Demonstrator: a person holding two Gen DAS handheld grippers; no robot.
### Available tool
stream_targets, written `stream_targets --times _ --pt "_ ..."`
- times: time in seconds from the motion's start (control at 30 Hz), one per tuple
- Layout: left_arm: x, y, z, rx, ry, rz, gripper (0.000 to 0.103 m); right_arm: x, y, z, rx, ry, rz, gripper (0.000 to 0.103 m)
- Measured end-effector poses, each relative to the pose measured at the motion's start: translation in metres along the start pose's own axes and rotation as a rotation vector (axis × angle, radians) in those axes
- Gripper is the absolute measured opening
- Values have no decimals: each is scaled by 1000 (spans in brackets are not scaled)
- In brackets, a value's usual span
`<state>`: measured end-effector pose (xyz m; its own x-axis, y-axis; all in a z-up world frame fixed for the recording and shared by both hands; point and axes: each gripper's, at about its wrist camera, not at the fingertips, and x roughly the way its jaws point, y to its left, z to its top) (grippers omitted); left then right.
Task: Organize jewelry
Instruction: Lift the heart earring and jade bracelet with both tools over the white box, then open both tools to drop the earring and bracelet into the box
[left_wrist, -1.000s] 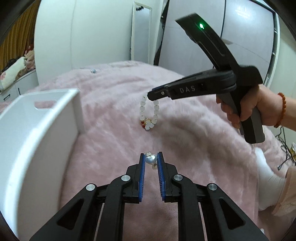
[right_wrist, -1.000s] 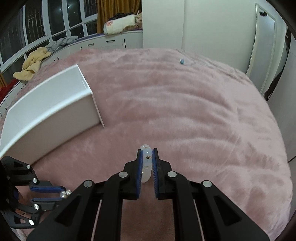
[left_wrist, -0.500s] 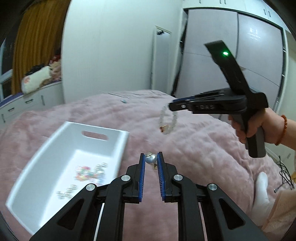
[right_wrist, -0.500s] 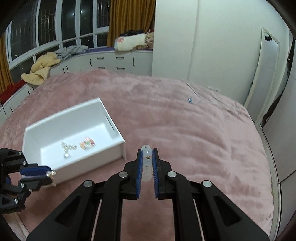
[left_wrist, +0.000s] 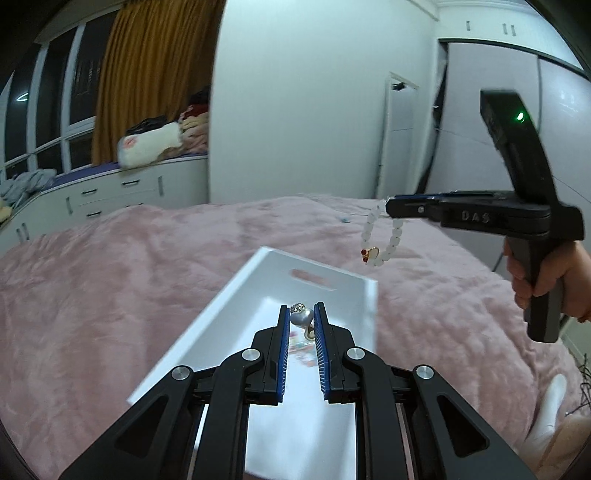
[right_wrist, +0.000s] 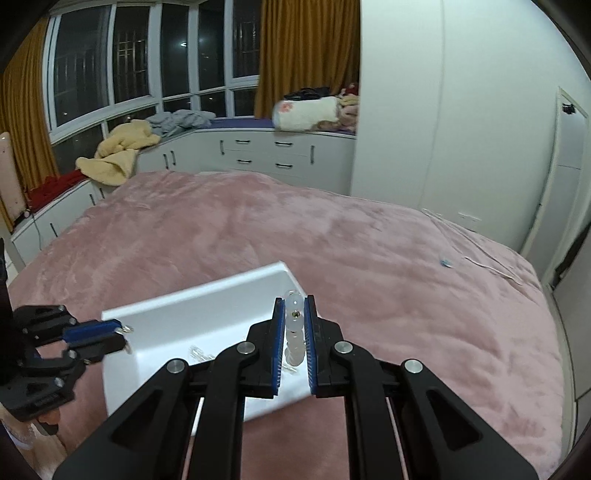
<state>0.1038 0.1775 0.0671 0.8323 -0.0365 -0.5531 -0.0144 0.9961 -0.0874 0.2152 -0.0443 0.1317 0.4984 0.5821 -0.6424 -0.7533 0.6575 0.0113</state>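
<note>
While the left gripper (left_wrist: 301, 317) hangs over the white tray (left_wrist: 240, 295) on the pink bed cover (left_wrist: 92, 277), its blue pads are clamped narrow on a small silver ring (left_wrist: 301, 318) with a heart-shaped stone. Seen from the left wrist, the tray lies near the middle of the bed, with a few small pieces dimly visible on its floor behind the fingers. Off to the right, above the tray's far right corner, the right gripper (left_wrist: 388, 206) holds a white bead bracelet (left_wrist: 382, 240) that dangles clear of the cover.

From the right wrist, the right gripper (right_wrist: 294, 312) is pinched tight on those beads (right_wrist: 294, 325), just above the tray's near right edge (right_wrist: 288, 273); the left gripper (right_wrist: 123, 334) sits at the tray's left edge.

Both pieces look to be mid-carry toward the tray. The next move likely calls for lowering each inside the walls before easing the fingers apart.
</note>
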Motion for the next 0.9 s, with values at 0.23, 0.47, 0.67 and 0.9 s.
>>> stream_targets --times 0.23,0.47,0.67,0.9 --pt "11 30 -9 -18 69 50 18 42 43 9 -28 31 63 11" --pt "28 39 -20 -26 127 49 18 73 62 3 -36 73 83 11" --pt "41 37 -25 -15 176 46 38 85 62 -2 -11 98 73 15" --pt "41 35 -25 -22 163 58 69 82 58 -2 11 71 43 47"
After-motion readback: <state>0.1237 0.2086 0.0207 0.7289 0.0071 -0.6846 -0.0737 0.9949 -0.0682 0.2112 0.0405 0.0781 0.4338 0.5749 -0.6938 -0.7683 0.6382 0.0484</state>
